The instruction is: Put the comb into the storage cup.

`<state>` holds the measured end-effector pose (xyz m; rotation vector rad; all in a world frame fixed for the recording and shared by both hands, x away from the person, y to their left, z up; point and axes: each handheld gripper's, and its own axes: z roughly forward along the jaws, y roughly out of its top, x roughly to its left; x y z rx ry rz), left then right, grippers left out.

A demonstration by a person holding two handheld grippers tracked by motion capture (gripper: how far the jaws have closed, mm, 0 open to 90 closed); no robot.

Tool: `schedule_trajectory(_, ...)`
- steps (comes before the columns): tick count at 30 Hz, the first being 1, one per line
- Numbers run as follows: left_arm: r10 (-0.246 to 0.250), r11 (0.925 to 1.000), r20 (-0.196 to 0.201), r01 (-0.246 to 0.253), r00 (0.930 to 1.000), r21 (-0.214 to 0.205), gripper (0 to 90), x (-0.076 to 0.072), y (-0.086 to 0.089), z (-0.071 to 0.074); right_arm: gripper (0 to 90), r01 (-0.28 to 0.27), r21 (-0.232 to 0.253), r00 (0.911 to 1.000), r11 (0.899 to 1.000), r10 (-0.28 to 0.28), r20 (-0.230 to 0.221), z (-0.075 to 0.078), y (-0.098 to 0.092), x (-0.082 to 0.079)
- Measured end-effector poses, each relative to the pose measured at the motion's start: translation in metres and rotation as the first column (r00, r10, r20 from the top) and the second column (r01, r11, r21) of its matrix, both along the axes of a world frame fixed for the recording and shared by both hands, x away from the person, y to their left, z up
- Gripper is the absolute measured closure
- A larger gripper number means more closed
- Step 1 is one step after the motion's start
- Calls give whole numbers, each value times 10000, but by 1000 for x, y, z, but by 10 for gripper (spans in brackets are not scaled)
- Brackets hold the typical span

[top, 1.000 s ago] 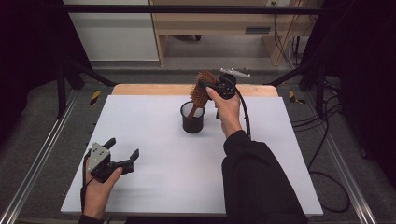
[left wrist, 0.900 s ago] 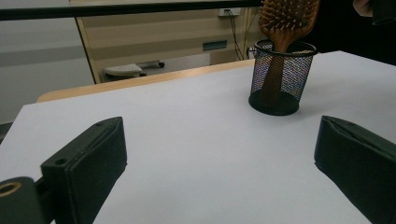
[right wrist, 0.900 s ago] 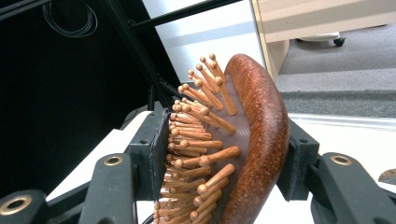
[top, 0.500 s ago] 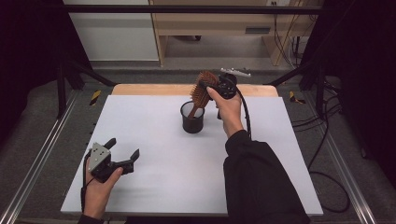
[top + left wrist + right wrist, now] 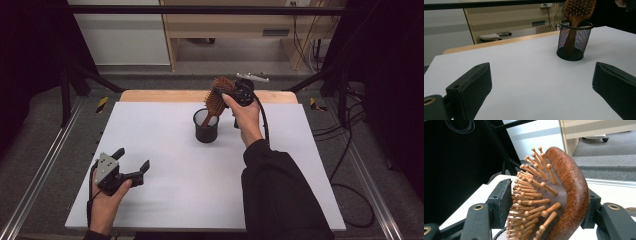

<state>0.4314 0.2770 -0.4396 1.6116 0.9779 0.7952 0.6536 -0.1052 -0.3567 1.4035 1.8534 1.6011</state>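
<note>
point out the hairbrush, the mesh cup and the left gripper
hairbrush (image 5: 570, 195): right gripper view, on the wooden back of its head
mesh cup (image 5: 573, 40): left gripper view, on the mesh side wall
left gripper (image 5: 133, 163): high view, midway between its open fingertips

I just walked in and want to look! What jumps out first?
A wooden hairbrush stands handle-down in a black mesh cup in the middle of the white table. The right tool is at its head, its jaws just opening. The left tool rests open near the table's front left.
</note>
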Motion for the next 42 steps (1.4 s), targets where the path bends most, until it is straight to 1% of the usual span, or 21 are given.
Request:
schedule_trajectory(11,-17,10000,1,17,10000,-5,28,0,-1,0,356,5,-24,10000,10000,-6,-85,0,-2,0)
schedule_trajectory(15,-23,10000,1,23,10000,-2,28,0,-1,0,327,-1,-54,9998,10000,0,-175,0,-3,0)
schedule_trajectory(18,-22,10000,-4,22,10000,1,28,0,-1,0,325,-34,-72,9997,10000,33,-226,0,-4,-1)
schedule_trajectory(28,-43,10000,-23,43,10000,22,29,0,-1,0,317,-13,-96,9997,10000,11,-233,1,-6,-1)
schedule_trajectory(39,-52,10000,-25,52,10000,23,28,0,-1,0,288,-53,-207,9996,9998,48,-284,0,-4,-1)
schedule_trajectory(42,-47,10000,-26,48,10000,19,28,0,-1,0,266,-20,-226,9996,9997,14,-282,0,-4,-1)
